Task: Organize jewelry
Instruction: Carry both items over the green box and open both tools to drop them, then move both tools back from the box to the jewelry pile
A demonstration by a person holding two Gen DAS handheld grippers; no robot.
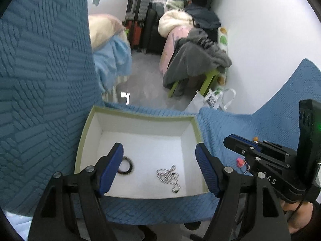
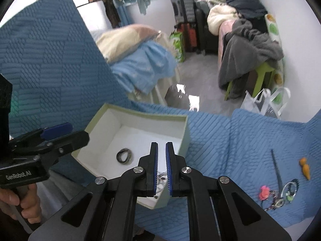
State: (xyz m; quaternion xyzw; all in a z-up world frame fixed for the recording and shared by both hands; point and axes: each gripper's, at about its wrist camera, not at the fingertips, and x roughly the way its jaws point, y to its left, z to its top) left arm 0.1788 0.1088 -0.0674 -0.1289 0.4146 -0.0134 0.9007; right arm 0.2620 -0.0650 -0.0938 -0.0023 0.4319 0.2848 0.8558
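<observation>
A pale green box with a white inside sits on a blue quilted cover. In it lie a dark ring-shaped bracelet and a silver chain. My left gripper is open and empty, hovering over the box's near side. My right gripper is nearly shut with a narrow gap and holds nothing, above the box's right corner; the bracelet and part of the chain show there. More jewelry lies on the cover at right: a pink piece, a beaded bracelet, an orange piece.
The blue cover drapes a seat with a tall back at left. Beyond lie a grey floor, a bed with blue bedding, suitcases, a green stool piled with clothes, and a white bag.
</observation>
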